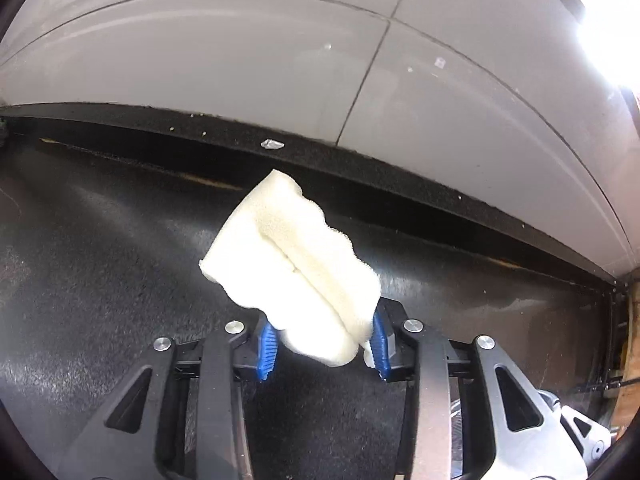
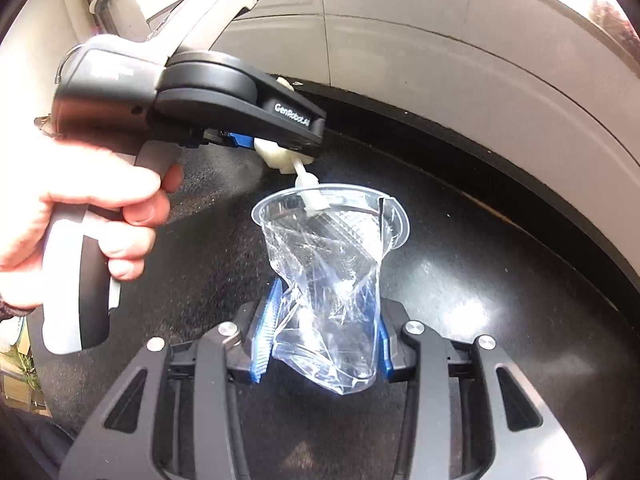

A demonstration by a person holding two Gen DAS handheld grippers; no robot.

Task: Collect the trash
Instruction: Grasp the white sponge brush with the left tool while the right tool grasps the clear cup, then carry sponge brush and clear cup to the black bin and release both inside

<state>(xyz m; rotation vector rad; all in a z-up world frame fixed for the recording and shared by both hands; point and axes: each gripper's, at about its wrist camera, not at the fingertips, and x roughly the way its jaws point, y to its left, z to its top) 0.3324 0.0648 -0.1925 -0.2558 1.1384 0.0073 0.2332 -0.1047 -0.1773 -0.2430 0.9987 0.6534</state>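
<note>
My left gripper [image 1: 322,344] is shut on a folded piece of white foam [image 1: 292,264], held above a black tabletop [image 1: 100,280]. In the right wrist view the left gripper [image 2: 280,152] shows from the side, with the foam [image 2: 276,156] and a thin white strip [image 2: 308,184] hanging from it down into the mouth of a cup. My right gripper [image 2: 324,340] is shut on that crumpled clear plastic cup [image 2: 332,264], mouth pointing away from the camera. The blue pads [image 2: 266,328] press its squashed base.
The black round tabletop ends at a curved rim [image 1: 360,168], with pale floor tiles [image 1: 240,60] beyond. A small silvery scrap [image 1: 272,144] lies on the rim. The person's hand [image 2: 80,208] holds the left gripper's handle. Bright glare is at the upper right [image 1: 612,40].
</note>
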